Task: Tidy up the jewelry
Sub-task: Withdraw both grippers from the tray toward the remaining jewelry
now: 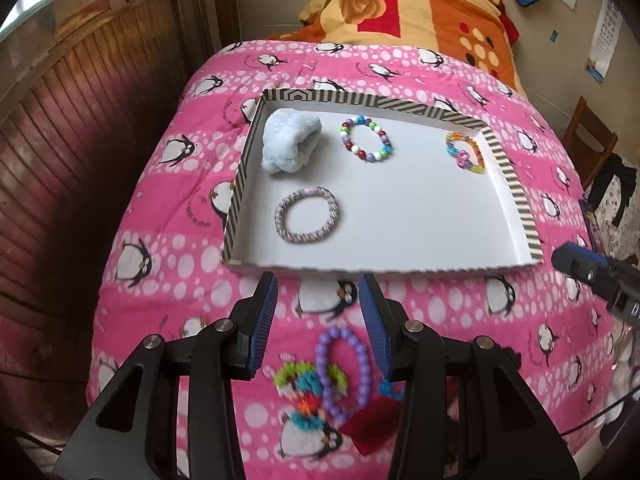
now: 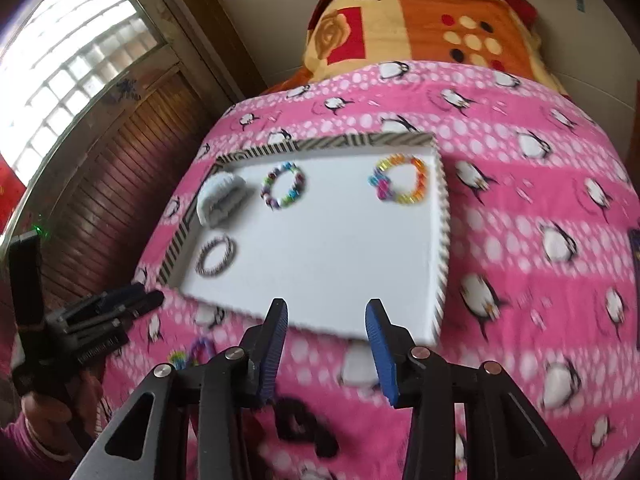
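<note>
We see a bed with a pink penguin blanket [image 1: 168, 264]. On it lies a flat white tray [image 1: 400, 216] with a striped rim.

We start at the left of the tray. A fluffy pale blue band [image 1: 290, 142] sits in the far left corner. Just in front of it, near the left rim, lies a grey woven bracelet [image 1: 307, 215]. Next comes a bracelet of many-coloured beads [image 1: 366, 139], near the far rim. At the far right corner lies a rainbow chain bracelet [image 1: 466, 152], close to the right rim. None of these four things touch each other.

Our left claw [image 1: 318, 296] hangs over the blanket, just in front of the tray. Its jaws stand apart and nothing is in them. Under it, still on the blanket, lie a purple bead bracelet [image 1: 340, 372] and a bright rubber band bracelet [image 1: 300, 384], and the two overlap. A red thing [image 1: 368, 432] lies beside them, too blurry to name.

Our right claw [image 2: 326, 316] hangs over the near edge of the tray. Its jaws stand apart too, and it holds nothing. Below it, a black thing [image 2: 304, 424] lies on the blanket, too blurry to name.

At the far end of the bed lies an orange and red quilt [image 1: 420, 8].
</note>
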Demonstrator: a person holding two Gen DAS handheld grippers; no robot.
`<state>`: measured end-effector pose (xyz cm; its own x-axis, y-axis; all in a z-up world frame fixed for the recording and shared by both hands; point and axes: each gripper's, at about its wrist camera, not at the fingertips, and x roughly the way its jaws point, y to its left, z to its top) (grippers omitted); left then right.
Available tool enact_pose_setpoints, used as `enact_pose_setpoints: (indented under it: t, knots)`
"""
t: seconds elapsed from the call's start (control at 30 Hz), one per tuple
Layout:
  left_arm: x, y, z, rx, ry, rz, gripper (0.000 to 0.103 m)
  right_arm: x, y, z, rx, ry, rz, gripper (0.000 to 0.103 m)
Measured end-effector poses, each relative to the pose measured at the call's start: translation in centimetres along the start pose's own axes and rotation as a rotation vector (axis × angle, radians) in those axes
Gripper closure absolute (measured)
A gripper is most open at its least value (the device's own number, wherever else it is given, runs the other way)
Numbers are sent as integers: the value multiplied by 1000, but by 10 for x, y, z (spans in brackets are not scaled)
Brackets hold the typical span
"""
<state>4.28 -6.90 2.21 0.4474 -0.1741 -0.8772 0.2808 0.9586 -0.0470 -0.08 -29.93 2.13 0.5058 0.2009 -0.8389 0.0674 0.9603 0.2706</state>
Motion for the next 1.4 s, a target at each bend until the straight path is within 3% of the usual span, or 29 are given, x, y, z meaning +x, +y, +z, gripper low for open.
enact_pose_setpoints:
  t: [0.23, 0.73, 1.1, 1.4]
  knots:
    - [-17, -10, -32, -13, 13, -6, 61, -15, -13, -47, 26, 20, 0, 63]
    - [-31, -24, -82, -58, 65, -20, 61, -35, -33, -112, 24, 63, -9, 63]
    - [-40, -10, -103, -112, 79, -16, 61, -45, -50, -133, 56, 72, -10, 63]
    - [-40, 10, -118, -168, 101, -53, 55, -33, -33, -136, 27, 96, 15, 62]
